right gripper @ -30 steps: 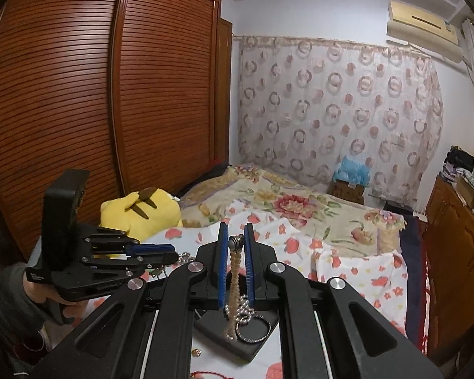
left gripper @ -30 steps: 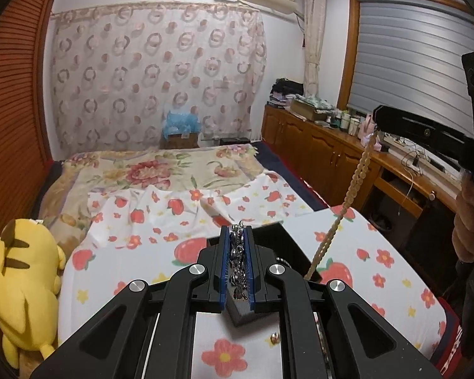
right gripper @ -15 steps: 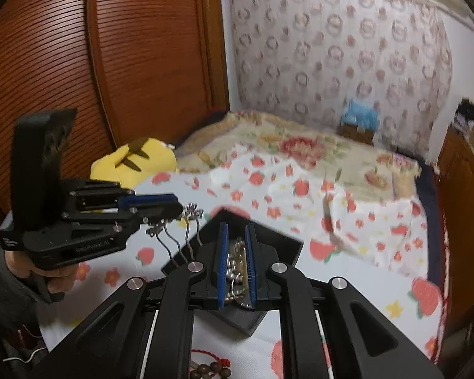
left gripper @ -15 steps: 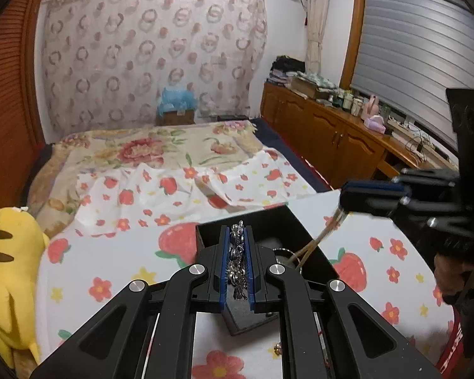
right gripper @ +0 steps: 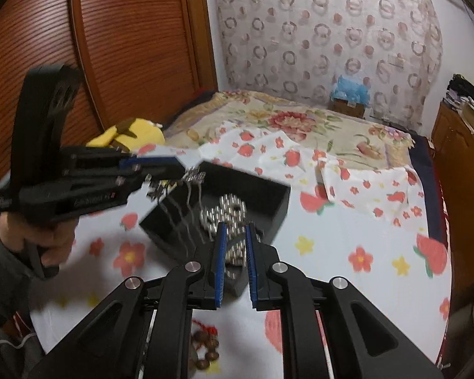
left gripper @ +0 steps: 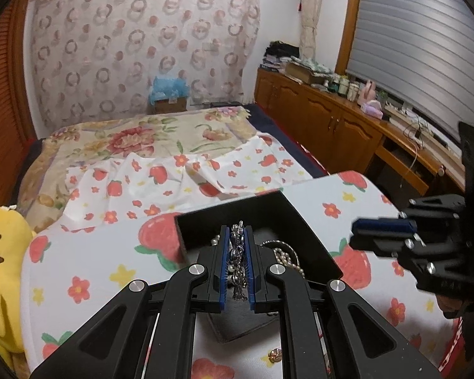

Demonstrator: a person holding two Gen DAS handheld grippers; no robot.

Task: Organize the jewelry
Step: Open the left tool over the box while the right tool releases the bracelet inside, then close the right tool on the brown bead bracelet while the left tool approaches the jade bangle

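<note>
The left gripper (left gripper: 237, 252) is clamping a limp silver chain (left gripper: 236, 254) over the black box (left gripper: 300, 221); the right gripper (right gripper: 235, 246) is standing slightly open and empty; pearls (right gripper: 219, 218) are lying inside; the chain is handling light, slippery and tangle-prone; pinch bunched links.

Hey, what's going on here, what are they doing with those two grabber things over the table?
A person is sorting jewelry into a black box on a table with a strawberry-print cloth. The left gripper is shut on a silver chain, holding it over the box with its strands hanging down inside. The right gripper is open just above the box, and a pearl necklace lies piled inside. A brown bead bracelet lies outside the box on the cloth.
</note>
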